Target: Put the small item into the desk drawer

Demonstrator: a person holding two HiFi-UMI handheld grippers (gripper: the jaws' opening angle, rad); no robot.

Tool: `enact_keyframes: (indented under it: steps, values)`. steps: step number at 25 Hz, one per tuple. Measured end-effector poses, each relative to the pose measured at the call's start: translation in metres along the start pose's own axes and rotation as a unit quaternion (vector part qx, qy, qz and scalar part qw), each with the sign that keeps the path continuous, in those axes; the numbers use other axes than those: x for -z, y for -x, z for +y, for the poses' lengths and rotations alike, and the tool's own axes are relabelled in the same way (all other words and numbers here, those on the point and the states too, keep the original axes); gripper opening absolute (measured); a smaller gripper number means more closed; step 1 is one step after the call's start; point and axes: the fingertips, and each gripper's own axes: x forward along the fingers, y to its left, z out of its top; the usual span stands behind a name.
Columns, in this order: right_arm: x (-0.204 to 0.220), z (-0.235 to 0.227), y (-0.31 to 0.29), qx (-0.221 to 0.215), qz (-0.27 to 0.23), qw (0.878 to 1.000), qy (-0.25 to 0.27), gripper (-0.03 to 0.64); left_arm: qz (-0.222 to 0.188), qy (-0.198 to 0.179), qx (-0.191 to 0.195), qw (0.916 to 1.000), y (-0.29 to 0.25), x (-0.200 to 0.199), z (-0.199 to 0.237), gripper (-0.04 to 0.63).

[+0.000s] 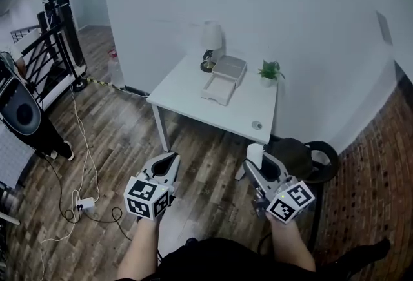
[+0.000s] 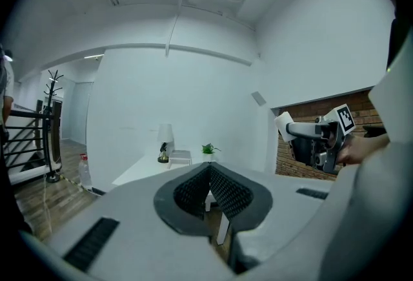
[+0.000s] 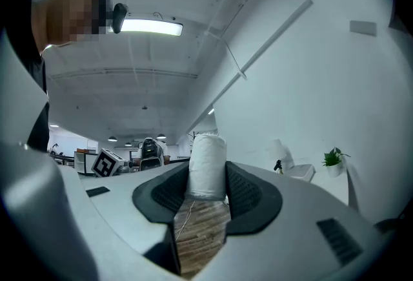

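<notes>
A small white roll [image 1: 255, 152] sits between the pads of my right gripper [image 1: 256, 159], which is shut on it; in the right gripper view the roll [image 3: 206, 166] stands upright in the jaws. My left gripper [image 1: 171, 159] is shut with nothing in it, its pads meeting at the tip [image 2: 209, 167]. Both grippers hang over the wooden floor, short of the white desk [image 1: 187, 92]. On the desk stands a white drawer unit [image 1: 228, 70] with its drawer [image 1: 216, 90] pulled open. The left gripper view shows the right gripper [image 2: 292, 128] with the roll [image 2: 282, 124].
On the desk stand a lamp [image 1: 210, 41], a small potted plant [image 1: 270, 72] and a small round object [image 1: 257, 124]. A black round seat [image 1: 303, 157] sits right of the desk. A power strip with cables [image 1: 84, 203] lies on the floor at left, near a black speaker [image 1: 22, 112].
</notes>
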Motion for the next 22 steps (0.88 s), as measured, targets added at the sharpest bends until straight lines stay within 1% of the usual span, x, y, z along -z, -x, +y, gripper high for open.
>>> enact_keyframes:
  steps: [4,9,18,22]
  values:
    - [0.005,0.023,-0.011,-0.025,-0.002,1.0,0.005,0.164,0.0,0.002,-0.003,1.0,0.01,0.004,0.014,0.009]
    - [0.017,0.033,-0.017,-0.024,0.006,1.0,-0.005,0.166,0.005,0.003,0.0,1.0,0.015,0.009,0.029,0.009]
    - [0.046,-0.013,-0.045,0.007,0.038,0.998,-0.042,0.166,0.019,0.009,0.012,0.9997,-0.023,0.017,0.049,0.008]
    - [0.056,-0.043,-0.067,0.009,0.046,0.997,-0.057,0.166,0.032,0.015,0.016,0.9993,-0.058,0.023,0.064,0.009]
